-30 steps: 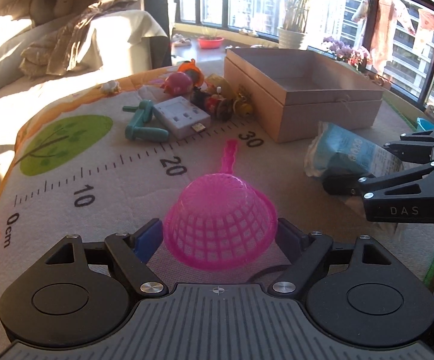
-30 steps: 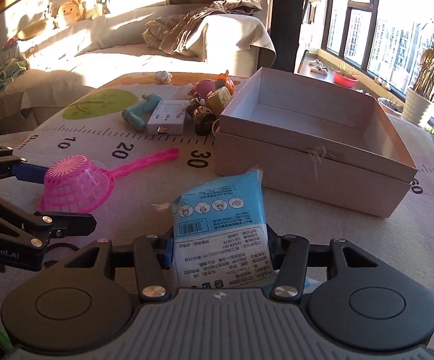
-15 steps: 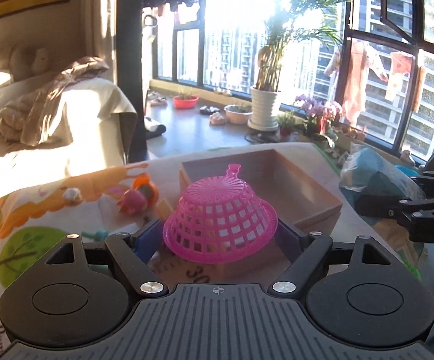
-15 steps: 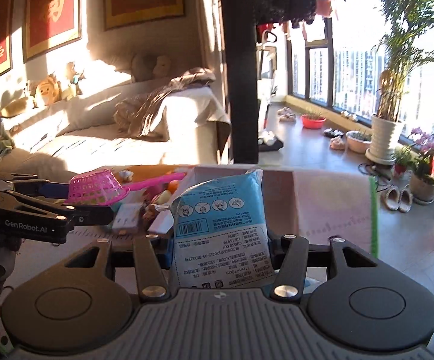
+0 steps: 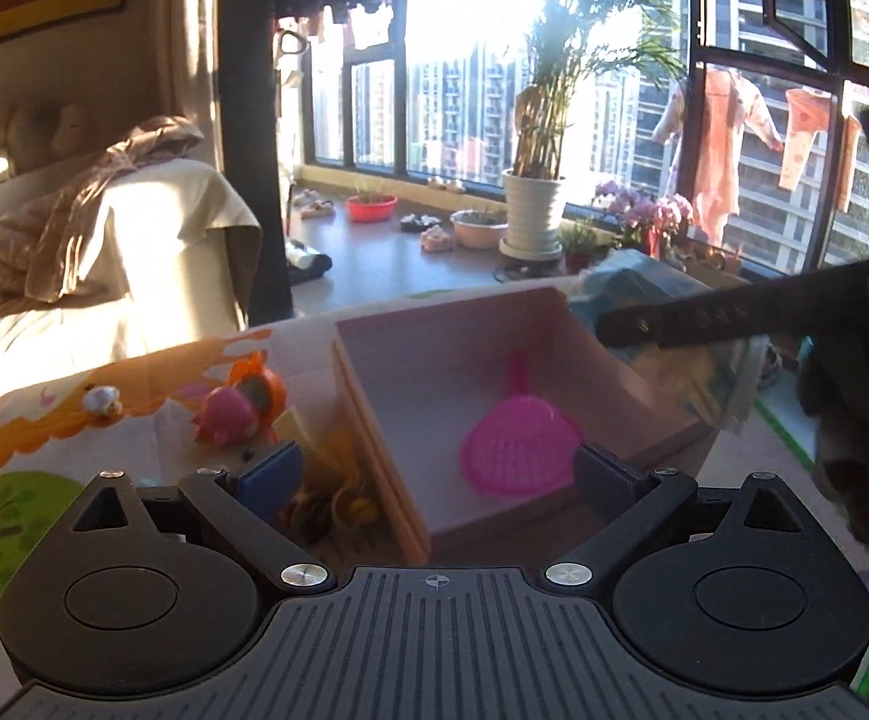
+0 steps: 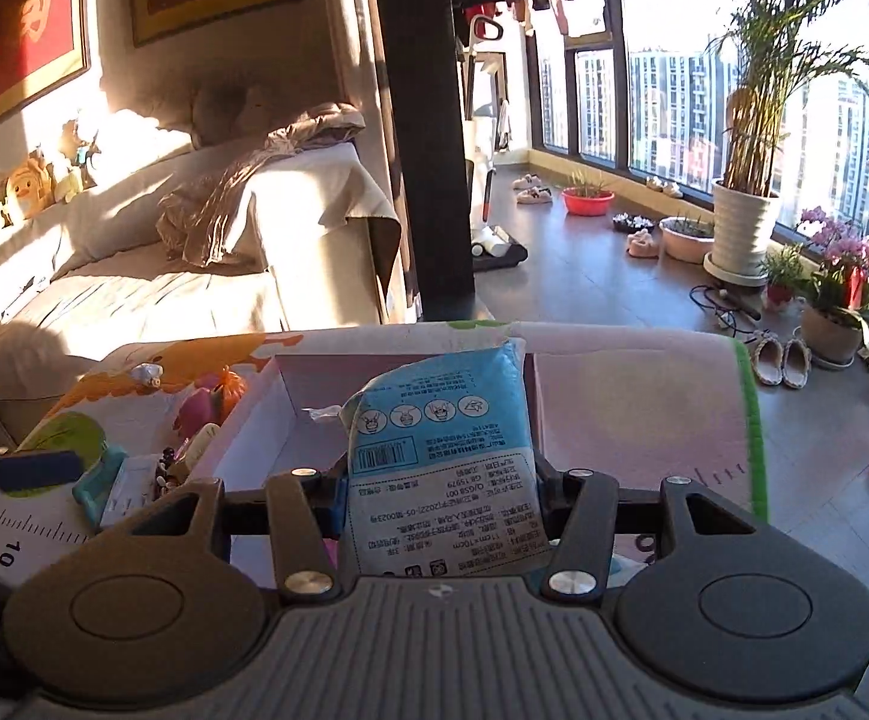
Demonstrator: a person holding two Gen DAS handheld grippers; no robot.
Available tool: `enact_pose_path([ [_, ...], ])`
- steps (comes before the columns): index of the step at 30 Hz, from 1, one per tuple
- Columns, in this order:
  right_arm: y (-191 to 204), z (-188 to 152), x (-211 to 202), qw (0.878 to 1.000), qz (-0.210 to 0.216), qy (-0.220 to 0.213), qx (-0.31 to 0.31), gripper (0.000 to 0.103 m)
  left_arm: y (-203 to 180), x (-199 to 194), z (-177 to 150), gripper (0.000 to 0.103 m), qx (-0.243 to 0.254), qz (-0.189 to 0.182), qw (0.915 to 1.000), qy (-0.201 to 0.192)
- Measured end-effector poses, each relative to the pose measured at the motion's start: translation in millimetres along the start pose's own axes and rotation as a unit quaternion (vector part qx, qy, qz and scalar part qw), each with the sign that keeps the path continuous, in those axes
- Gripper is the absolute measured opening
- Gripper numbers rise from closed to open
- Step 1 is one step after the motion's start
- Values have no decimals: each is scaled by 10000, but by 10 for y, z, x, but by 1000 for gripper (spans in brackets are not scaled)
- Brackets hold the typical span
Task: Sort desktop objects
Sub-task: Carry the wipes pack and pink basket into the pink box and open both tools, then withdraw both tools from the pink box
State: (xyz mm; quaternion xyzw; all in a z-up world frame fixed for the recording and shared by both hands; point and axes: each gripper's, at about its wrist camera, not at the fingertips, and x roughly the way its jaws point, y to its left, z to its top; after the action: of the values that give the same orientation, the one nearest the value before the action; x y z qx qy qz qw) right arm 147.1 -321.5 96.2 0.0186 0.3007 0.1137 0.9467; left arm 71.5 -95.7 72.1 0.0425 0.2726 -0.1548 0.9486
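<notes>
The left tongs (image 5: 434,468) had just been opening and stood wide, with the pink strainer (image 5: 515,450) lying free inside the pink box (image 5: 368,396), while the right tongs (image 6: 437,480) gripped the blue packet (image 6: 440,450) above that box, probably to drop it there too.

Pink strainer (image 5: 518,450), pale-pink box (image 5: 422,372), blue-white packet (image 6: 443,462)

Cream sofa (image 6: 206,276) with crumpled brown cloth (image 6: 242,180) on its arm. Tall potted palm in white ribbed pot (image 6: 743,222) by window. Red plastic basin (image 6: 587,201) on floor. Red framed pictures (image 6: 32,18) on wall.
</notes>
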Motion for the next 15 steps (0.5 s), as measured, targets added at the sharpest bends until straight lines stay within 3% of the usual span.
enact_pose_path([
  [4,159,-8,402,9987,-357,349,-122,60,193,-109,-280,100,-78,180,9992,362],
  [6,174,-30,389,9979,-568,177,-257,70,317,-148,-412,101,-168,286,9983,476],
  [9,109,-21,269,9979,-623,-35,-180,77,521,-153,-583,101,-498,409,9956,682],
  [13,57,-48,282,9926,-1158,17,-372,77,706,-114,-709,101,-888,582,9909,831],
  [14,4,-62,328,9923,-1190,207,-262,74,749,-115,-729,101,-966,612,9898,848],
  [15,-38,-78,380,9932,-1081,419,-95,62,783,-123,-741,101,-1025,635,9890,854],
])
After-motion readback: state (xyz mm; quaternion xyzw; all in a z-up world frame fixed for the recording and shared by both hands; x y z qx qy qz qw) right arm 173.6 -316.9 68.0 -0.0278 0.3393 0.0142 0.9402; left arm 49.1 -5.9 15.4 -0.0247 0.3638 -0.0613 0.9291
